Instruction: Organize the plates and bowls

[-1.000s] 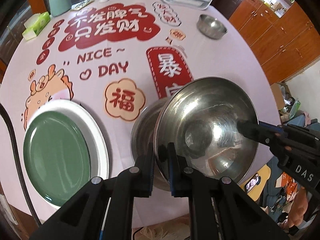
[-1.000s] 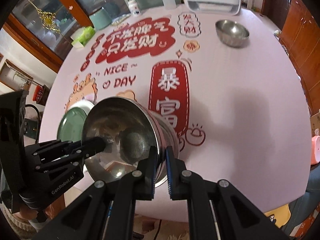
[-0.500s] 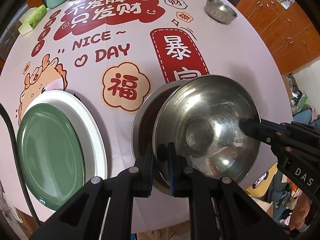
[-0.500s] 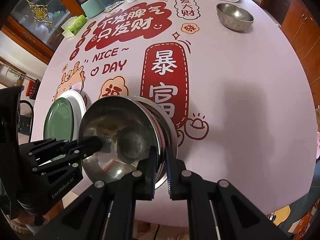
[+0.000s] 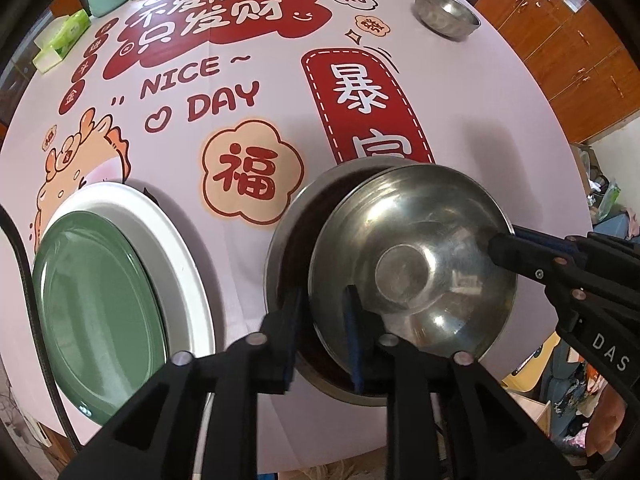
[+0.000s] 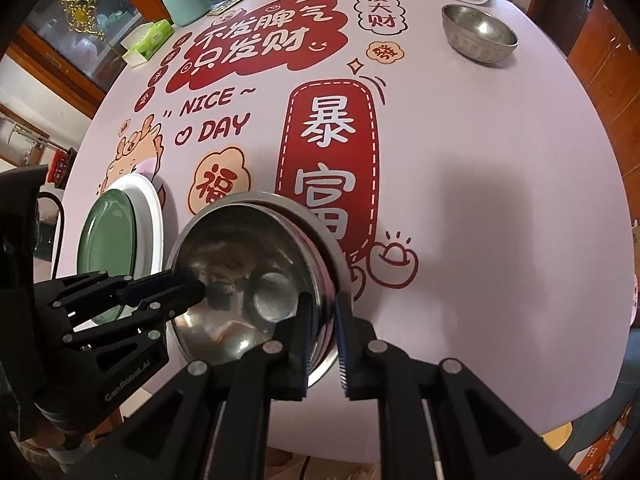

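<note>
Both grippers' fingers were easing apart: left gripper (image 5: 322,336) and right gripper (image 6: 322,334) straddled the shiny steel bowl's (image 5: 412,264) rim, nested in a larger steel bowl (image 5: 292,240) near the surface's (image 5: 460,120) front edge.

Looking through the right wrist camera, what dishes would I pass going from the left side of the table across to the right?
Green plate on a white plate → nested steel bowls → lone steel bowl, far right at the back.

Steel bowl (image 5: 416,264) nested tilted in larger steel bowl (image 5: 292,240); green plate (image 5: 100,300) on white plate (image 5: 176,248).
</note>
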Tool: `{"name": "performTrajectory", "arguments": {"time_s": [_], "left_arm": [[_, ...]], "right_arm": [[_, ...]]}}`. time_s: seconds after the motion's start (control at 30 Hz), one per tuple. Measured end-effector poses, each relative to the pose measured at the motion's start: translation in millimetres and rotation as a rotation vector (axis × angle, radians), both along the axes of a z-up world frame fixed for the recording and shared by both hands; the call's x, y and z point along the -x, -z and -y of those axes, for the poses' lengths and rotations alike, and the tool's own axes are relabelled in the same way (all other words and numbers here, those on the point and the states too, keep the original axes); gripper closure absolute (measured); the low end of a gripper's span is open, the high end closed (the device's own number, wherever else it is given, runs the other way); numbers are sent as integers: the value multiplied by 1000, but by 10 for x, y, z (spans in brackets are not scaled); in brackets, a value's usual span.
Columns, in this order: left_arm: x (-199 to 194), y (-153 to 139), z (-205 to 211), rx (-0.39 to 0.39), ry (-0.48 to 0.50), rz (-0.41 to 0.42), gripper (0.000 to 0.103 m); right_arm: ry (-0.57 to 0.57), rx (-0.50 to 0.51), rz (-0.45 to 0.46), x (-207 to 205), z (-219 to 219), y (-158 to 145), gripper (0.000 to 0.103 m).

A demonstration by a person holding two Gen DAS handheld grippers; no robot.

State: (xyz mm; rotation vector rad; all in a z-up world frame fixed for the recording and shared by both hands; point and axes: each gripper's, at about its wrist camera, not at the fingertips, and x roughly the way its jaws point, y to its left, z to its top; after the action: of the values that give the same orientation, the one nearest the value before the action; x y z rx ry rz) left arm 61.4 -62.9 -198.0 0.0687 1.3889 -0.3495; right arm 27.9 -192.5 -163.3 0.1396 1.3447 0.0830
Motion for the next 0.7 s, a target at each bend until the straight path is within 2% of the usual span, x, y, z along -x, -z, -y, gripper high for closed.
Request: {"name": "performTrajectory", "arguments": {"time_s": [0.33, 0.43, 0.5, 0.7], "left_arm": [[-24, -64, -17, 2, -10, 21, 77], [-8, -119, -16, -22, -9, 44, 68], [2, -174, -22, -34, -9, 68, 50], [32, -316, -46, -47, -17, 114, 47]], "right_arm": [[-7, 5, -3, -14, 20, 5, 89], [-13, 5, 5, -14, 9, -19, 89], [-15, 6, 8, -14, 4, -32, 89], [-20, 2, 19, 16, 3, -75, 89]]}}
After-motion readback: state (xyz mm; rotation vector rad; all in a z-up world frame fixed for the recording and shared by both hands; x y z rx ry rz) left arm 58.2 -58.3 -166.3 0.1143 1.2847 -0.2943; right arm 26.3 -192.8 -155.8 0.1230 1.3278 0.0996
